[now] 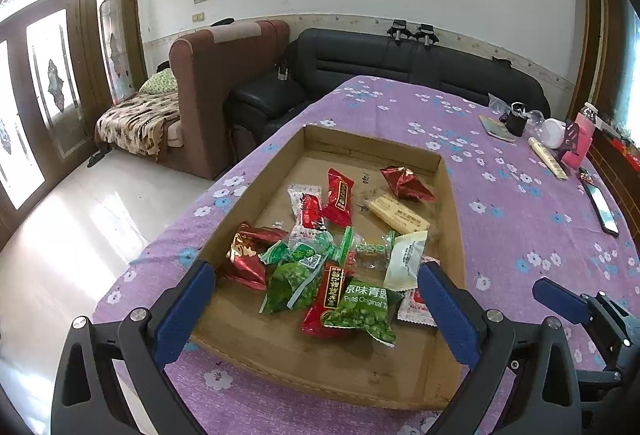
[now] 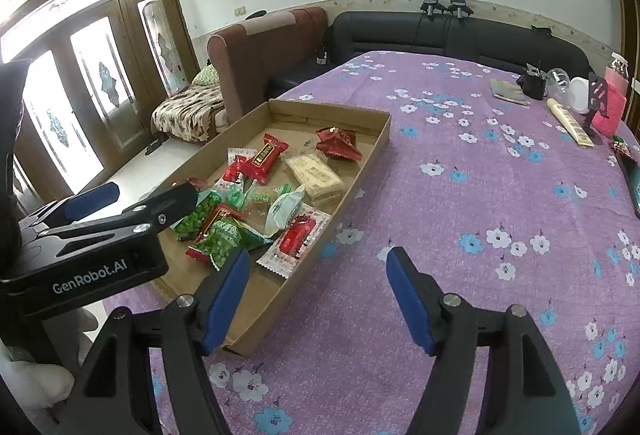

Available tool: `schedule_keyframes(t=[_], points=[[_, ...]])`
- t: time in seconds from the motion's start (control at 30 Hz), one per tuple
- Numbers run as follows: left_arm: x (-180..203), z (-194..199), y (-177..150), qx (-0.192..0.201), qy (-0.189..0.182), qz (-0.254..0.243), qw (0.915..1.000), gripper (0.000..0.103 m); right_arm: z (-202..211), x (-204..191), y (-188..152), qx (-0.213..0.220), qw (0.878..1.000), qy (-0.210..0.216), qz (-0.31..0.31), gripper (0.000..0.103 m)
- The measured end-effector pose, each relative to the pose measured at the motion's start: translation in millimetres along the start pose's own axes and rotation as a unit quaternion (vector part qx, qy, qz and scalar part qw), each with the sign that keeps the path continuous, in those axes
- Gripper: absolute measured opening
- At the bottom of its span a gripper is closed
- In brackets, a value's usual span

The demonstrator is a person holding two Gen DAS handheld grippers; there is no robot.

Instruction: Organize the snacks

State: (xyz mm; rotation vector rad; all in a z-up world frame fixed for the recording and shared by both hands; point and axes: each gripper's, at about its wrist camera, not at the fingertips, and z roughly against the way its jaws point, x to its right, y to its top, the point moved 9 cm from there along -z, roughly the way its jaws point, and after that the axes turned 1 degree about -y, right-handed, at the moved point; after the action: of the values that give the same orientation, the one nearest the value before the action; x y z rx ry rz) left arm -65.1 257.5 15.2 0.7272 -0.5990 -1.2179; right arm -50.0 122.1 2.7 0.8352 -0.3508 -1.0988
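Note:
A shallow cardboard tray point(image 1: 452, 231) lies on the purple flowered tablecloth and holds several snack packets: green pea bags point(image 1: 362, 309), red packets point(image 1: 338, 197), a beige wafer bar point(image 1: 396, 215) and a white packet point(image 1: 404, 259). The tray also shows in the right wrist view point(image 2: 372, 155). My left gripper point(image 1: 316, 299) is open and empty, hovering over the near end of the tray above the pea bags. My right gripper point(image 2: 318, 299) is open and empty, over the tablecloth just right of the tray's near corner. The left gripper's body point(image 2: 100, 239) shows in the right wrist view.
At the table's far right stand a black pen holder point(image 1: 516, 121), a white jar point(image 1: 554, 133), a pink item point(image 1: 580, 143), a notebook point(image 1: 496, 129) and a phone point(image 1: 602, 209). A black sofa point(image 1: 400, 59) and brown armchair point(image 1: 224, 75) lie beyond the table.

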Motion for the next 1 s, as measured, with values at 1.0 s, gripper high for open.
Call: schedule_keyframes(t=[1.0], points=[[-7.5,99.1,38.8,0.186,0.041,0.000,0.9816,0.102,13.7,-2.8,-5.2,0.015,1.000,-0.001,0.007,0.072]])
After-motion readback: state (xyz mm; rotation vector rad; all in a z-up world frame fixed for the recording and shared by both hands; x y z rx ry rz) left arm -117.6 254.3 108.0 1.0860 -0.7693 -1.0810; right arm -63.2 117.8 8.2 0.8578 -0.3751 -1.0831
